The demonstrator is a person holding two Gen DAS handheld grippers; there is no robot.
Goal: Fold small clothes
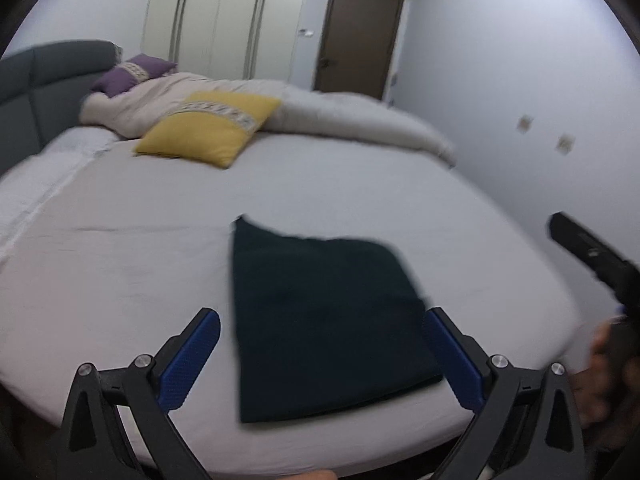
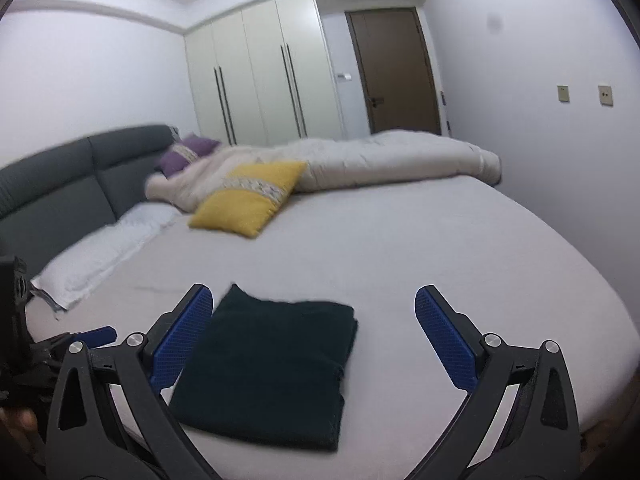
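A dark teal garment (image 1: 320, 320) lies folded into a flat rectangle on the white bed sheet (image 1: 160, 240), near the front edge. It also shows in the right wrist view (image 2: 272, 364). My left gripper (image 1: 322, 324) is open and empty, held above the garment with its blue pads on either side. My right gripper (image 2: 312, 304) is open and empty, above the garment's right part. The left gripper's blue fingertip (image 2: 96, 335) shows at the left edge of the right wrist view. The right gripper's black body (image 1: 592, 252) shows at the right edge of the left wrist view.
A yellow cushion (image 2: 248, 196), a purple cushion (image 2: 184, 154) and a rolled beige duvet (image 2: 384, 160) lie at the far side. A white pillow (image 2: 108, 248) rests by the grey headboard (image 2: 60, 184). Wardrobe (image 2: 260, 80) and door (image 2: 396, 72) stand behind.
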